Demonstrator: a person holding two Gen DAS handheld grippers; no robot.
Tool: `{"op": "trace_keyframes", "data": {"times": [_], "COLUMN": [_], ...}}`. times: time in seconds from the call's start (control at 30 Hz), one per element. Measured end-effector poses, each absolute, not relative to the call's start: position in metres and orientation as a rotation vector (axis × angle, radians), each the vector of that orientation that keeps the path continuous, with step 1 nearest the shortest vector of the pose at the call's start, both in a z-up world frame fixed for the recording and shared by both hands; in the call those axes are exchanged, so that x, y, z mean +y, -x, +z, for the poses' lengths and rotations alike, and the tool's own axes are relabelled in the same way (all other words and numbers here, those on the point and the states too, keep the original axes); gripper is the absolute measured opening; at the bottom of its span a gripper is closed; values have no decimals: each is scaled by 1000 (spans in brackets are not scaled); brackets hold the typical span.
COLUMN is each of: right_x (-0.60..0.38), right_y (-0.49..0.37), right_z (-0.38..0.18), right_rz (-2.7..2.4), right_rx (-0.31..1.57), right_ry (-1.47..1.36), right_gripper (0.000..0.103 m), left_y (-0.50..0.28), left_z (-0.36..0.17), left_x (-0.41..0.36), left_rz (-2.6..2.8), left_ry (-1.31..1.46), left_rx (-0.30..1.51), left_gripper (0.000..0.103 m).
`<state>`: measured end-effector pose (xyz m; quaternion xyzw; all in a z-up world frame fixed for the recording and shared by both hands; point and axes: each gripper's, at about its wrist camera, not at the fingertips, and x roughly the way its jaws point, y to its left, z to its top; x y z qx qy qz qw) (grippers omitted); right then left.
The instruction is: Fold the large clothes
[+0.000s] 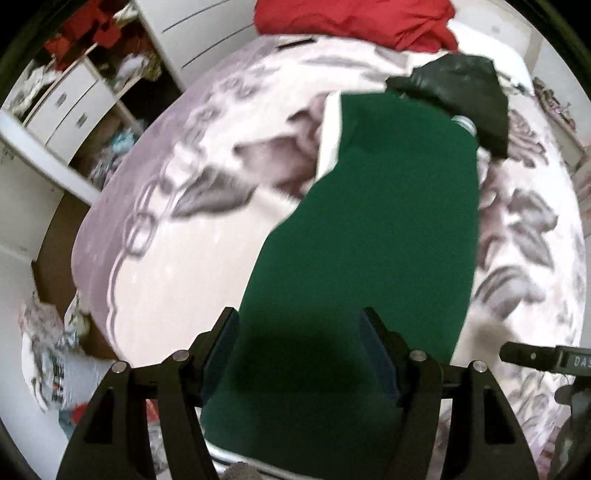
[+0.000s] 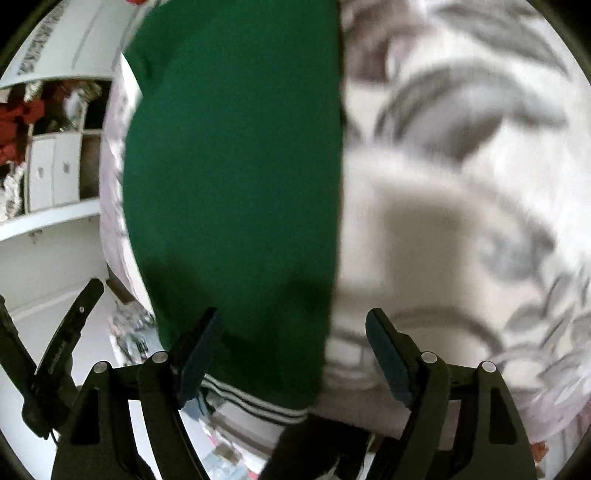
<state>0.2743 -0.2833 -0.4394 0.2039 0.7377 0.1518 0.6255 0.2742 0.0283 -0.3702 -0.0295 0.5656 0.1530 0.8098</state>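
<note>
A dark green garment (image 1: 369,221) lies flat as a long folded strip on the floral bed blanket (image 1: 177,266). My left gripper (image 1: 299,326) hangs above its near end, open, with nothing pinched between the pads. In the right wrist view the same green garment (image 2: 236,147) fills the left half, and its white-striped hem (image 2: 258,406) shows at the bottom. My right gripper (image 2: 295,326) is open over the garment's right edge, with nothing in its jaws. The right gripper (image 1: 535,356) also shows at the side of the left wrist view, and the left gripper (image 2: 70,332) at the side of the right wrist view.
A black garment (image 1: 461,92) lies at the green strip's far end, and a red one (image 1: 351,18) is heaped beyond it. White shelves and drawers (image 1: 66,107) stand left of the bed. Cloth clutter (image 1: 48,350) lies on the floor at the lower left.
</note>
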Motion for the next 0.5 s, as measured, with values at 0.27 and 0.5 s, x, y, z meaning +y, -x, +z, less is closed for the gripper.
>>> {"op": "trace_keyframes", "data": {"times": [0.27,0.5], "right_x": [-316,-313], "right_y": [-373,-502], "right_z": [-396,-416], "right_rz": [226,147], "right_rx": [1514,1405], "right_ry": [-521,-625], "right_gripper": [81,81], "left_y": [-393,-512], "left_z": [-374,-438], "left_x": [34,59], "left_rz": [218,72], "left_ry": [49,-7], "left_rx": [1168,1261], "left_gripper": [65,65]}}
